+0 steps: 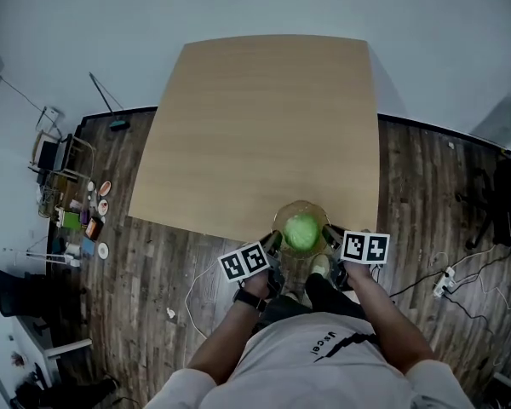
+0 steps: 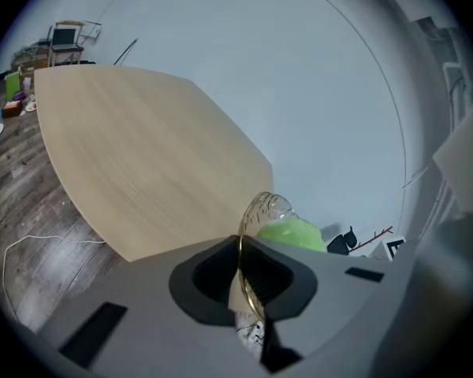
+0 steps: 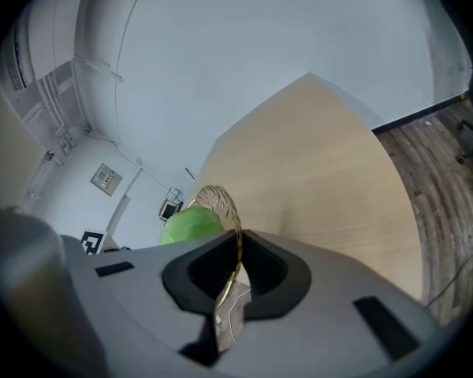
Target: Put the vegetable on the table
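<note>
A green round vegetable [image 1: 301,231] lies in a clear glass bowl with a gold rim [image 1: 280,217], held up over the near edge of the wooden table [image 1: 255,126]. My left gripper [image 1: 271,247] is shut on the bowl's left rim, my right gripper [image 1: 330,239] on its right rim. In the left gripper view the gold rim [image 2: 240,262] runs between the pinched jaws of that gripper [image 2: 243,278], the vegetable [image 2: 293,233] beyond. The right gripper view shows the same: rim [image 3: 238,250], gripper [image 3: 233,278], vegetable [image 3: 191,224].
The tabletop is bare light wood on a dark plank floor [image 1: 170,271]. A shelf with small items [image 1: 72,207] stands at the left wall. Cables and a power strip [image 1: 447,281] lie on the floor at the right. A black chair [image 1: 494,203] is at the far right.
</note>
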### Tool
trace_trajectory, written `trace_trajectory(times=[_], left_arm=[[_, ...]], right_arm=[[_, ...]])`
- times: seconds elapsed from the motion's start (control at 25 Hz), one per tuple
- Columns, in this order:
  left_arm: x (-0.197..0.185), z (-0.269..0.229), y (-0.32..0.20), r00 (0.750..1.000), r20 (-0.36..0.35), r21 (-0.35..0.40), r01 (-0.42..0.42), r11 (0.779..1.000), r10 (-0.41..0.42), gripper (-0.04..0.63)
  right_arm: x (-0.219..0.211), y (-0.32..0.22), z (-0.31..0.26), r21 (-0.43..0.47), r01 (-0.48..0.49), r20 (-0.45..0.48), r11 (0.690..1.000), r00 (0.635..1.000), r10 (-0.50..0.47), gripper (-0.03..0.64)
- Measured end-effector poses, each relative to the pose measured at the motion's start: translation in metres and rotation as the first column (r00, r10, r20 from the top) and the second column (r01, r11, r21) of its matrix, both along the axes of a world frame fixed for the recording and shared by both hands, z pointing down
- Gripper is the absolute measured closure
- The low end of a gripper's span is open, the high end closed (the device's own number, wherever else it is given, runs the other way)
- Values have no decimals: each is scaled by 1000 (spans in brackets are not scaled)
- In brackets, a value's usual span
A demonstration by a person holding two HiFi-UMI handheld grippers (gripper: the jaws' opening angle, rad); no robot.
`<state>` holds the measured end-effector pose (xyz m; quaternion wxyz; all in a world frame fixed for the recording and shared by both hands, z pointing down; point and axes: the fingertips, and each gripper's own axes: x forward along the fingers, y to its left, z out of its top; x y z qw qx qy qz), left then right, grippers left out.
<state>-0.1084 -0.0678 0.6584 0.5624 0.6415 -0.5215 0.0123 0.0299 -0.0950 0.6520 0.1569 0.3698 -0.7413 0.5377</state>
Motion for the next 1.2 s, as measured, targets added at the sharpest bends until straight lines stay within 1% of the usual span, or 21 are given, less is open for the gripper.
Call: trace_trajectory(times=[0.16, 0.28, 0.44, 0.8, 0.92, 1.04, 1.2], left_arm=[[-6, 7, -23, 1000, 8, -5, 27, 1000, -27, 572], [-8, 18, -32, 1000, 16, -25, 23, 999, -23, 572], [-11, 35, -52, 1000, 23, -32, -9, 999, 10, 572], [-24, 68, -96, 994, 31, -31, -107, 994, 108, 572], [-29, 79, -108, 991, 27, -38, -127, 991, 128, 572], [-32, 90, -118, 988, 21, -43, -150, 988, 151, 572], [-37, 102, -127, 986, 19, -70, -163, 984, 165, 572]], right_arm=[[-6, -27, 10, -9, 10, 1, 1000, 1000, -10, 591], [-9, -34, 22, -30, -1, 2, 1000, 1000, 1, 591], [-10, -48, 38, -49, -40, 1, 998, 999, 40, 591], [-22, -80, 69, -29, -121, -13, 992, 993, 120, 591], [-27, -90, 81, -25, -137, -17, 990, 990, 137, 591], [-25, -101, 92, -10, -156, -45, 988, 987, 155, 591], [-28, -110, 103, -22, -161, -71, 987, 985, 159, 591]])
